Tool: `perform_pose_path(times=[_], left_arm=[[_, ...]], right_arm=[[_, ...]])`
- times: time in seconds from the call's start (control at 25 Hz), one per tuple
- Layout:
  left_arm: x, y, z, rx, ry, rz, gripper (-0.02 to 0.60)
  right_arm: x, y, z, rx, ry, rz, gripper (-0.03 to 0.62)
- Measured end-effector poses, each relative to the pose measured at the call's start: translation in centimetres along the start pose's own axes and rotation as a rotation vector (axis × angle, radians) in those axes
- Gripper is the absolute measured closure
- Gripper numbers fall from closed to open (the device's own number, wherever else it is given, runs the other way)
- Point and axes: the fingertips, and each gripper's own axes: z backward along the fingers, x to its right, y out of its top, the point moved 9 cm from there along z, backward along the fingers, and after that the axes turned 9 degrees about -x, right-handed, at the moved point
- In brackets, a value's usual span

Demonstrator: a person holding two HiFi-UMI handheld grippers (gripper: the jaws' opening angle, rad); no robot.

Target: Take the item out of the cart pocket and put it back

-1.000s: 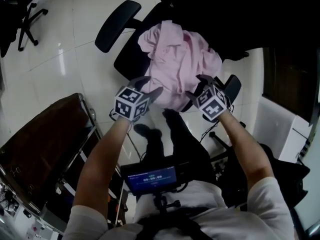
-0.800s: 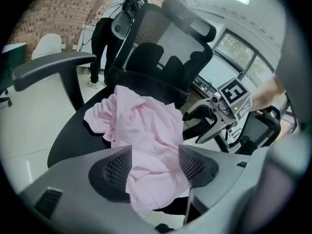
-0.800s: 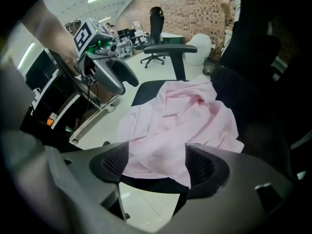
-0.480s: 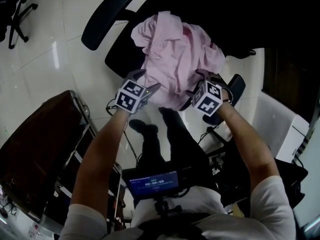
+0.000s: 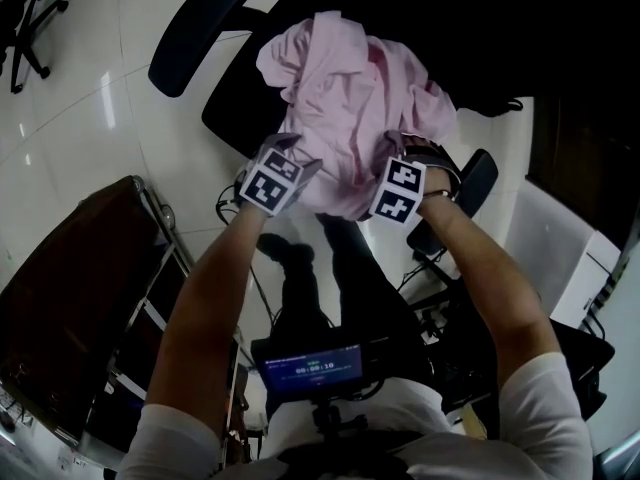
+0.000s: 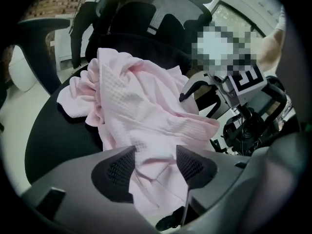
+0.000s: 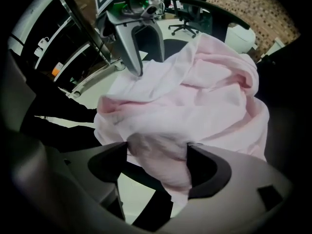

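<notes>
A crumpled pink garment (image 5: 350, 98) lies on the seat of a black office chair (image 5: 232, 120). Both grippers are at its near edge. My left gripper (image 5: 297, 155) has a hanging fold of the pink garment (image 6: 146, 111) between its pads and its jaws are closing; the pads still stand well apart. My right gripper (image 5: 415, 146) stands wide, with a loose bunch of the pink garment (image 7: 204, 96) filling the gap. In the gripper views, the left gripper (image 6: 155, 167) and right gripper (image 7: 158, 162) face each other across the cloth. No cart pocket is visible.
A cart (image 5: 70, 298) with a dark brown top and metal rails stands at the left, by my left arm. The chair's armrest (image 5: 190, 28) juts out at the upper left. Another chair base (image 5: 25, 18) sits in the far corner. A small screen (image 5: 312, 368) hangs at my chest.
Both grippers have moved forward onto the near edge of the pink garment. Cloth now lies between each pair of jaws.
</notes>
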Motion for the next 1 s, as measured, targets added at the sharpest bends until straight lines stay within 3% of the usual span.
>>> perform_pose_path(times=[0.12,0.16,0.4,0.64,1.0], left_arm=[[0.0,0.6,-0.1,0.025,-0.017,0.007,0.481],[0.1,0.7,0.0,0.03,-0.029,0.009,0.515],[0.5,1.0,0.3,0.06,-0.074,0.034,0.558],[1.2,1.8,2.6,0.151,-0.109,0.072,0.563],[3.0,3.2,9.0,0.385,-0.129,0.191,0.566]], right_arm=[[0.5,-0.2,0.1,0.006,-0.013,-0.017,0.27],[0.6,-0.3,0.2,0.008,-0.01,-0.024,0.311],[0.6,-0.4,0.5,0.026,-0.022,-0.016,0.539],[1.1,-0.8,2.1,0.107,-0.051,-0.079,0.566],[1.6,-3.0,7.6,0.329,-0.1,-0.275,0.569]])
